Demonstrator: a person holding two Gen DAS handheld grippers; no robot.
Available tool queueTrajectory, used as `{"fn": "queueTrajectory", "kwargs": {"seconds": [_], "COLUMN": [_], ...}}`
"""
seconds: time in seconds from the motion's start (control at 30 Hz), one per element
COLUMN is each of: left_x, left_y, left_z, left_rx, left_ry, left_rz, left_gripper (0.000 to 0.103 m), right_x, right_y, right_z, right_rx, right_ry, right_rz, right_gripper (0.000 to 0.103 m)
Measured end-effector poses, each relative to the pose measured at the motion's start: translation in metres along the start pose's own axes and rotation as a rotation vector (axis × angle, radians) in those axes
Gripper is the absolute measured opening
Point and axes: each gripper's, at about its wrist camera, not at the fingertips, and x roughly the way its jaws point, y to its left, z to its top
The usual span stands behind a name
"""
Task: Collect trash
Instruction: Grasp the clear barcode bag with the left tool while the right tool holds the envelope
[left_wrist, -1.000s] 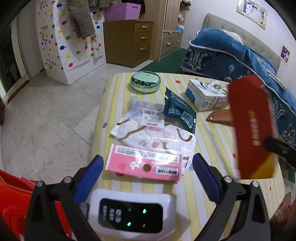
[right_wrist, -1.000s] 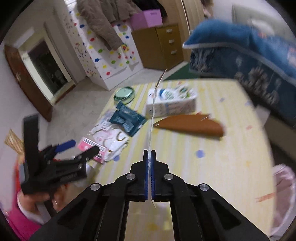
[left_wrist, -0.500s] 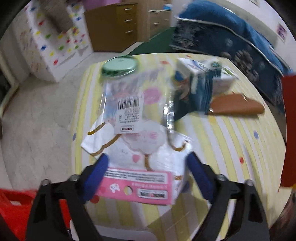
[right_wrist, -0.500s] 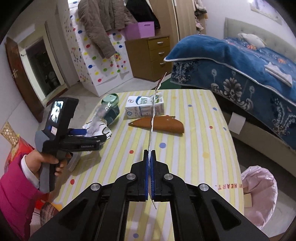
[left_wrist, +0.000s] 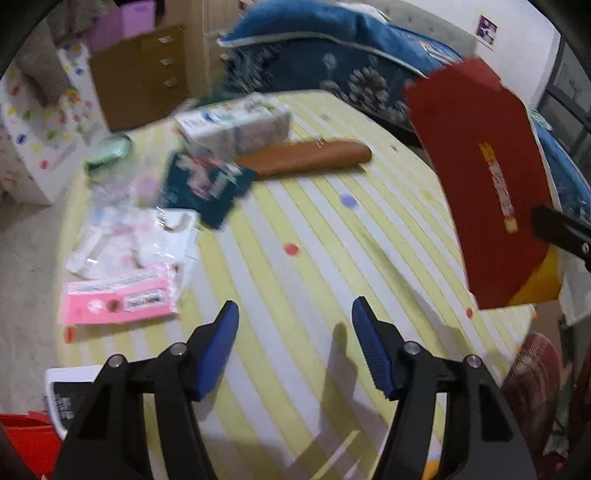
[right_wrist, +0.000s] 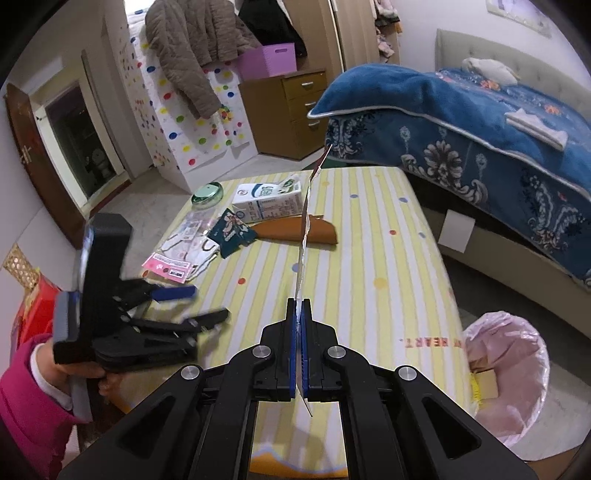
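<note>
My right gripper is shut on a flat red packet, seen edge-on in the right wrist view, held above the striped table. My left gripper is open and empty above the table's near part; it also shows in the right wrist view. On the table lie a pink-labelled wrapper, a clear plastic bag, a dark teal wrapper, a milk carton and a brown case.
A bin with a pink liner stands on the floor at the table's right. A green round tin sits at the table's far left. A bed with a blue blanket is at the right. A red box is low left.
My left gripper has swung right, away from the pink wrapper, over the bare middle of the table. My right gripper still holds the red packet and has drawn back and up.
</note>
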Motion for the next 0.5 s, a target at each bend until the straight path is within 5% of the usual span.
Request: {"fn": "queueTrajectory", "kwargs": {"seconds": [0.23,0.5], "left_x": [-0.031,-0.001], "left_y": [0.057,0.130], "left_z": [0.017,0.051], "left_rx": [-0.184,-0.294], "left_ry": [-0.158,-0.105], "left_rz": [0.144,0.183], "left_gripper": [0.090,0.095], "right_x": [-0.002,0.010], "right_y": [0.002,0.011], "right_z": [0.003,0.011], "right_rx": [-0.031,-0.061], "right_ry": [-0.020,-0.019], "right_rz": [-0.018,-0.022], "right_gripper": [0.001,0.001]}}
